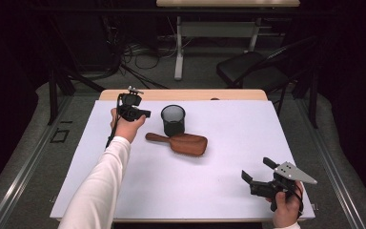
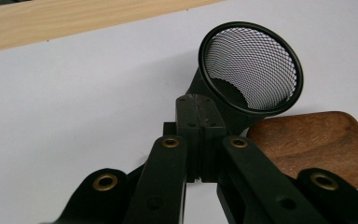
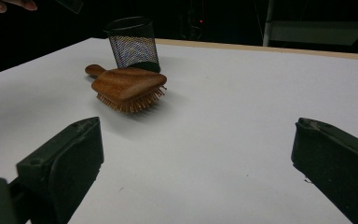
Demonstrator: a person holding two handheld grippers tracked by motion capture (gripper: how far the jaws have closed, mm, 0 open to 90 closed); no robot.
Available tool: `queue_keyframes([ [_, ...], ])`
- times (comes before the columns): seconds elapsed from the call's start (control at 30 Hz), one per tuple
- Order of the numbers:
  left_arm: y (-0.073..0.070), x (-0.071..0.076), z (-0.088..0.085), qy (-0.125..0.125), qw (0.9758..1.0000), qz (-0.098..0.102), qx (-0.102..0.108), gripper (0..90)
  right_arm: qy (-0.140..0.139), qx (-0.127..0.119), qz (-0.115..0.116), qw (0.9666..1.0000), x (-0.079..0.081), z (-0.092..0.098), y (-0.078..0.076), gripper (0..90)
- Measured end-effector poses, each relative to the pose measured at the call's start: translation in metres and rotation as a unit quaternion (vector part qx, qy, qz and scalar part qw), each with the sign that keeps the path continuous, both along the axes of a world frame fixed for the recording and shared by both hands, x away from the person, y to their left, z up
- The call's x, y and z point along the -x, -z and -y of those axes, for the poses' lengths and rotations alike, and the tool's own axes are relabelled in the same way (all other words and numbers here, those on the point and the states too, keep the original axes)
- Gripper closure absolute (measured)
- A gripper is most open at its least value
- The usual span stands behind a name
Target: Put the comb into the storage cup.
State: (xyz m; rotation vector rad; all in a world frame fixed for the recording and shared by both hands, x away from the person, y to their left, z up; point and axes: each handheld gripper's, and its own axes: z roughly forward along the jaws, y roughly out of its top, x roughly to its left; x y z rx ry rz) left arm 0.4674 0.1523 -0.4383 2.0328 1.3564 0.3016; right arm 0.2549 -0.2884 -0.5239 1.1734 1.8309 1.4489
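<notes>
A black mesh cup point(image 1: 173, 119) stands upright at the middle back of the white sheet point(image 1: 209, 186). A wooden hairbrush point(image 1: 183, 142) lies bristles down just in front of it, handle pointing left. My left gripper point(image 1: 143, 113) hovers left of the cup, its jaws pressed together with nothing between them. In the left gripper view the shut tips point(image 2: 198, 116) sit just before the cup point(image 2: 249, 70), with the brush point(image 2: 317, 144) at right. My right gripper point(image 1: 257, 169) rests near the front right corner, open and empty, facing the brush point(image 3: 128, 86) and cup point(image 3: 133, 44).
The sheet covers a wooden table whose far edge point(image 1: 186, 94) shows behind the cup. Beyond the table stand a dark chair point(image 1: 252, 67) and a desk leg point(image 1: 178, 52) with cables on the floor. Bare white sheet lies between the brush and my right gripper point(image 3: 198, 140).
</notes>
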Motion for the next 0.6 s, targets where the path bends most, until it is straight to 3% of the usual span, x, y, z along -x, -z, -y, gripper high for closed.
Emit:
queue_keyframes([
  [0.23, 0.014, -0.004, -0.001, -0.006, 0.9999, -0.009, 0.003, 90.0, -0.002, 0.003, -0.003, 1.0000, 0.000, 0.000, 0.000, 2.1],
  [0.6, 0.049, -0.014, 0.007, -0.012, 0.9993, -0.034, 0.008, 90.0, -0.002, 0.002, -0.002, 1.0000, -0.001, 0.000, 0.001, 2.3],
])
